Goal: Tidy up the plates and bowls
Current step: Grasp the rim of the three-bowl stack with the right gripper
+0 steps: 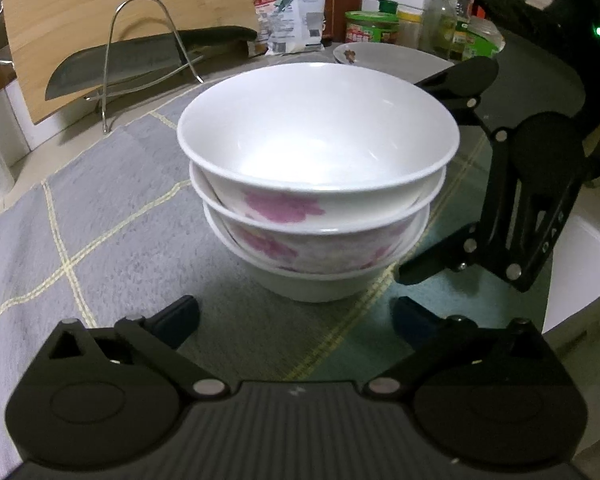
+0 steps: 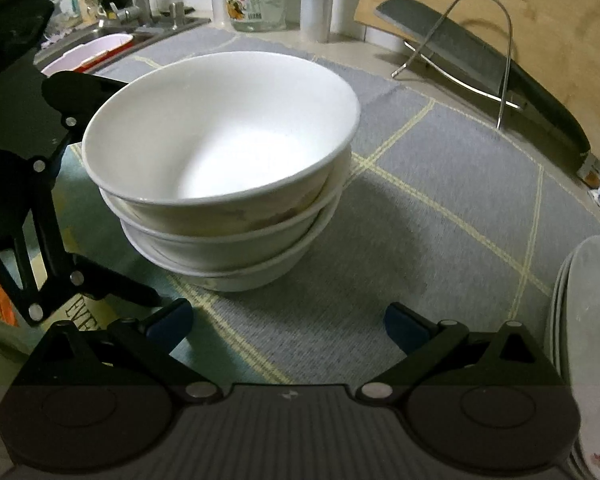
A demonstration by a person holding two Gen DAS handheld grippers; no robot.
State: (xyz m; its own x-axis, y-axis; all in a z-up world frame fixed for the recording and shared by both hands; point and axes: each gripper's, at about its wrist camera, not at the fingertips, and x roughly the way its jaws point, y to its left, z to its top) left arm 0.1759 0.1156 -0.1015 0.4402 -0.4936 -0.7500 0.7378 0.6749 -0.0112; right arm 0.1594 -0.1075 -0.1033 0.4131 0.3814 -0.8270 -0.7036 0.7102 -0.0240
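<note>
The stack of three bowls [image 1: 314, 184] stands on the grey checked mat [image 1: 112, 216], and only the left wrist view shows their pink flowers and a lone plate [image 1: 392, 60] behind them; the right wrist view alone shows a pile of plates [image 2: 588, 340] right of the stack, cut by the frame edge. The bowls' far sides are hidden. Left gripper [image 1: 296, 320] and right gripper [image 2: 288, 320] both gape wide and empty short of the stack, with bare mat toward the knife rack [image 2: 480, 52].
</note>
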